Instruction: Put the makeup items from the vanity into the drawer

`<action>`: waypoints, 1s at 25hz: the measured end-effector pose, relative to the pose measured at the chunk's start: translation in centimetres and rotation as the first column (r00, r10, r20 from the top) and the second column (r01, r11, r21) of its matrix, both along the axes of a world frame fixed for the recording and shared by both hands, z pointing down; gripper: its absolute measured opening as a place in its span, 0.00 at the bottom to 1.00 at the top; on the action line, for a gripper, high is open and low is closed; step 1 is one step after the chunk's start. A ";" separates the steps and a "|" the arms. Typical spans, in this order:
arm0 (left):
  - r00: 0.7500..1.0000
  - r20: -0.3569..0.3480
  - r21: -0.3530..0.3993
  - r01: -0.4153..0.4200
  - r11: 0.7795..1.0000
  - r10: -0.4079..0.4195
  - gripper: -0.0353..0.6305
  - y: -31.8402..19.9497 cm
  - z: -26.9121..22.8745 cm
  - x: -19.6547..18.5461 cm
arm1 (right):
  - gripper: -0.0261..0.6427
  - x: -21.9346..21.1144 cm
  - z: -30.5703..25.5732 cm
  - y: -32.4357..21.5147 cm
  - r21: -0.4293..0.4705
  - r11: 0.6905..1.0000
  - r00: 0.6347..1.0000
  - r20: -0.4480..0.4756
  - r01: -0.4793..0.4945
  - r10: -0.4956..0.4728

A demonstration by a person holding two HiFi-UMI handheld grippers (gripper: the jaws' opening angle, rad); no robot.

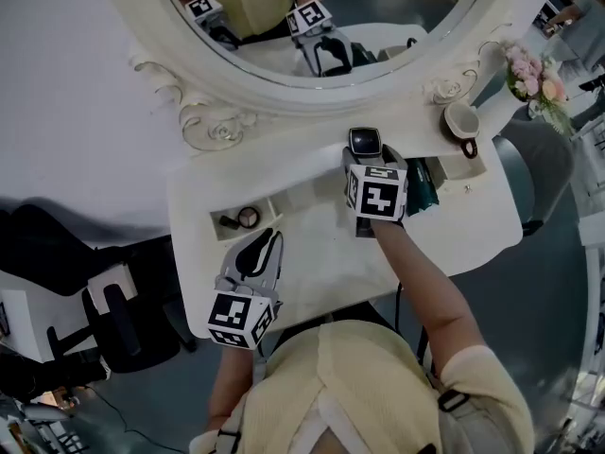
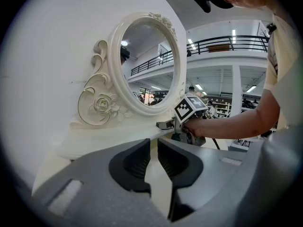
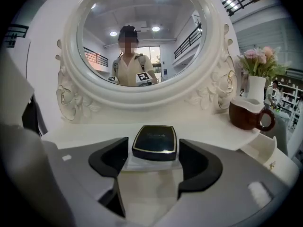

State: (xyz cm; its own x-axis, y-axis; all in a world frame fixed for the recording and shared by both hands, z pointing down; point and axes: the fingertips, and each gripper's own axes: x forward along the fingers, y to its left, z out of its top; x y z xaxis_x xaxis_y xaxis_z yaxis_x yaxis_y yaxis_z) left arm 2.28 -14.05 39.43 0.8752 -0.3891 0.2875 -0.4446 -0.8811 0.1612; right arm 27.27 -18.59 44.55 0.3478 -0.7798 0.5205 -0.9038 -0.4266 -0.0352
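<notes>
Right gripper (image 3: 154,156) straddles black compact (image 3: 154,142) on white vanity (image 3: 90,132).

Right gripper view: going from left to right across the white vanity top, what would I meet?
Carved white scroll at the mirror frame's left foot → black square compact with a gold rim → carved white flowers at the frame's right foot → brown mug with a white inside.

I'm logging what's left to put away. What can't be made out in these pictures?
- Small items in the open left drawer: head view, too small to name.
- Dark green thing beside the right gripper: head view, partly covered by the gripper.
- Lettering on the compact: right gripper view, too blurred to read.
</notes>
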 end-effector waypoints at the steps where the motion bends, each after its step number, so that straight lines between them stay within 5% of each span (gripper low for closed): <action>1: 1.000 0.000 -0.001 0.002 1.000 -0.002 0.13 0.0 0.0 -0.2 | 0.53 0.1 0.1 -0.1 0.000 1.000 1.000 -0.002 -0.009 0.009; 13: 1.000 -0.015 -0.008 0.000 1.000 0.000 0.13 -0.1 0.1 -1.7 | 0.50 0.6 0.5 -0.5 0.005 0.995 0.994 -0.044 -0.096 0.096; 25: 0.999 -0.045 0.008 -0.020 1.000 0.021 0.13 -0.7 0.1 -5.7 | 0.50 -0.4 0.0 1.8 0.019 1.000 0.993 -0.119 -0.021 0.023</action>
State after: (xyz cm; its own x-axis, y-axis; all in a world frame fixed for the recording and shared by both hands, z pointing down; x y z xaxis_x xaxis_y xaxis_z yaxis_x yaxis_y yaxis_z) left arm -3.38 -14.74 39.54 0.8950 -0.3729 0.2450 -0.4189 -0.8912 0.1739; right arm 26.86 -16.75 44.59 0.4236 -0.7801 0.4605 -0.8923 -0.4468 0.0641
